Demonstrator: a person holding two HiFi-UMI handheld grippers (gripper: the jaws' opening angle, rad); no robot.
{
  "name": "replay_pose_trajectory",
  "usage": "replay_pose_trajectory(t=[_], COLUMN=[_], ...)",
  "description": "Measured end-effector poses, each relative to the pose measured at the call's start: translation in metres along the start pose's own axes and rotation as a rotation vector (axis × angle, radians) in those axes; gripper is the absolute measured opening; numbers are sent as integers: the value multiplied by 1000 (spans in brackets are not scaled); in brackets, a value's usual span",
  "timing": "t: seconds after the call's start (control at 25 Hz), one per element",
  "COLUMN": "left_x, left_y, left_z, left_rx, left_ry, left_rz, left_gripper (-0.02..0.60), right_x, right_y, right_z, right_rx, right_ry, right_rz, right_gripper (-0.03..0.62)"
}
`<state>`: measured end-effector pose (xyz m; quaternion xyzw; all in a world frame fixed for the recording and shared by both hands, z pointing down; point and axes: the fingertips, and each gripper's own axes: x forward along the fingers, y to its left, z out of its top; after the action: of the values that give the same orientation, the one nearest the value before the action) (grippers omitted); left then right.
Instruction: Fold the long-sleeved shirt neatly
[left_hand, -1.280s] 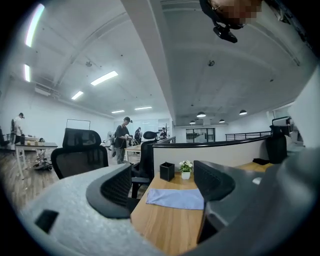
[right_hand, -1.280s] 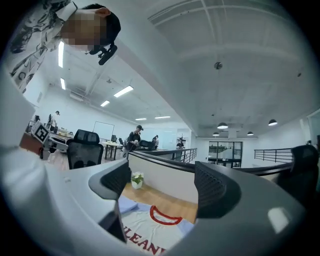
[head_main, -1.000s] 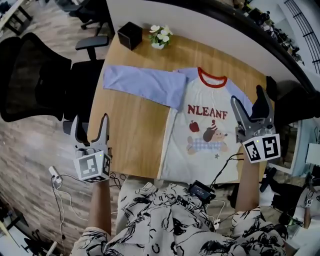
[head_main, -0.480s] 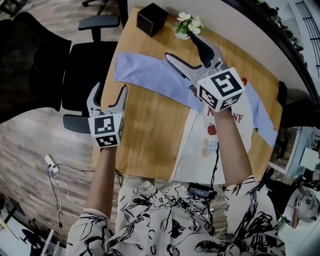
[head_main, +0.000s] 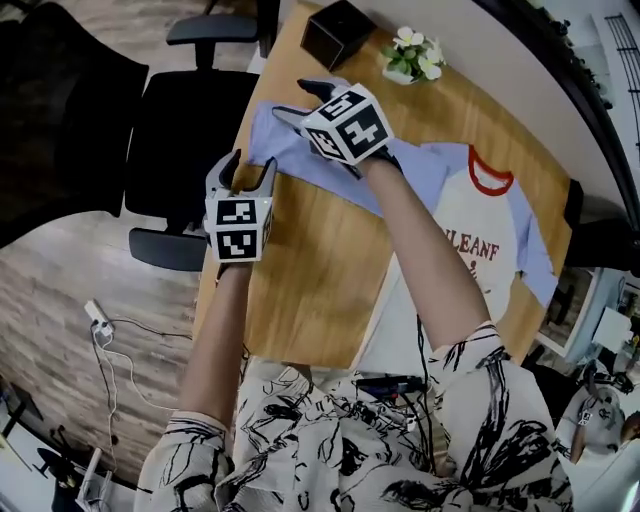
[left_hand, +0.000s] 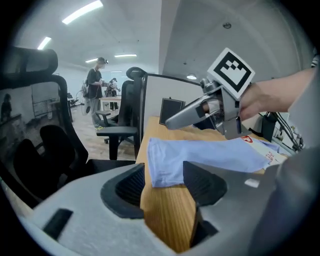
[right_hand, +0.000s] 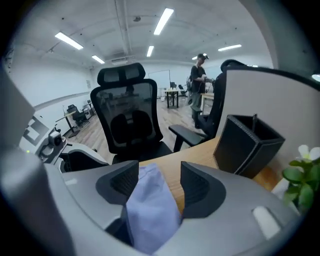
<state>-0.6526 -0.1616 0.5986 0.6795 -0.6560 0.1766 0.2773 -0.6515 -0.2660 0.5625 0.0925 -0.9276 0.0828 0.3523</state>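
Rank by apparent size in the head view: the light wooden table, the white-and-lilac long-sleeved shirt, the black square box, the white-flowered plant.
1. light wooden table
2. white-and-lilac long-sleeved shirt
3. black square box and white-flowered plant: near alike, not ranked.

Left tool (left_hand: 165, 176) jaws, just closing, stand apart around sleeve cuff (left_hand: 167, 160) on table (left_hand: 167, 220).

Bright, even light came from ceiling strip lights (right_hand: 164, 19), which burned out to white glare in both gripper views. Shadows on the wooden table (head_main: 300, 280) were faint and soft. The long-sleeved shirt (head_main: 470, 250) was clearly exposed, and its print was legible. The head view dimmed toward its corners and curved straight edges. Both gripper views bowed strongly inside a black round border, with the nearest foreground soft and the background sharper.
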Motion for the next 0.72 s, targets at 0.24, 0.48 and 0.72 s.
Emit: replay_pose_trajectory(t=[0.24, 0.48, 0.72], left_x=[12, 17, 2], left_y=[4, 0, 20], left_z=[-8, -13, 9], left_rx=[34, 135, 58], left_ry=[81, 138, 80], left_rz=[28, 79, 75], left_gripper=[170, 98, 44], right_x=[48, 60, 54], right_y=[8, 14, 23], right_z=[-21, -27, 11], right_rx=[-45, -46, -13], right_ry=[222, 283, 156], right_rz=[28, 30, 37], right_gripper=[213, 59, 25])
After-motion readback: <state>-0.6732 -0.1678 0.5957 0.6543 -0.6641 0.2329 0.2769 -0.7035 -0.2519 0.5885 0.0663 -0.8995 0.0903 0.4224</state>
